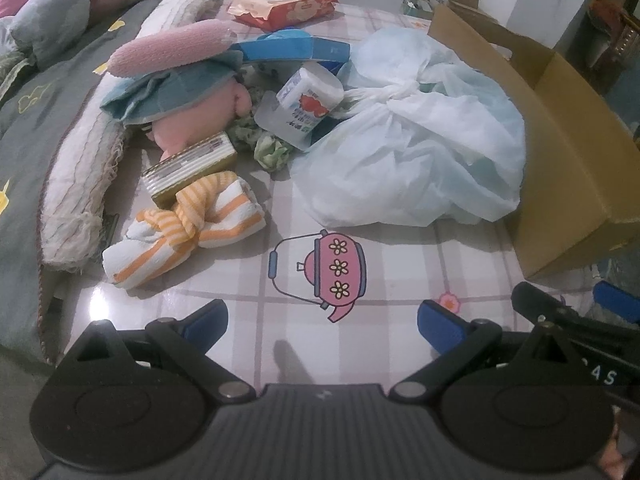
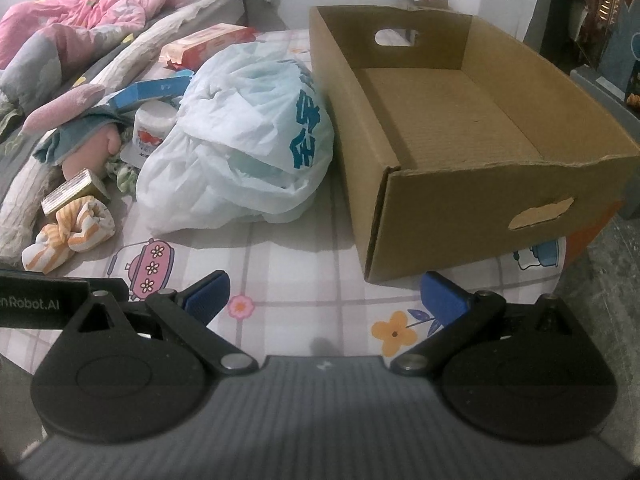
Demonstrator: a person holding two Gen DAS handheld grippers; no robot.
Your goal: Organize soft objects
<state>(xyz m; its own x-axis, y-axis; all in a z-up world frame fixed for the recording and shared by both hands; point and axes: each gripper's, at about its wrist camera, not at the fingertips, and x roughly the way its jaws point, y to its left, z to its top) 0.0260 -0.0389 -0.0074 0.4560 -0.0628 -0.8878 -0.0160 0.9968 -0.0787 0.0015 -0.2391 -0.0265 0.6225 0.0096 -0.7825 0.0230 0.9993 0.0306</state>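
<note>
A table covered with a checked, cartoon-printed cloth stands against a bed with a grey quilt and a pink blanket; white wall rises behind. Along the left lies a heap: a knotted orange-striped towel, its long axis running from near-left to far-right, touching a gold-edged packet; behind them a pink plush toy under a blue cloth, a tissue pack, a blue box and a red wipes pack. In the middle slumps a tied white plastic bag, just beside the cardboard box, which stands open-topped on the right, its long axis pointing away from the cameras. The left gripper and right gripper both hover low over bare cloth, jaws spread wide, holding and touching nothing.
</note>
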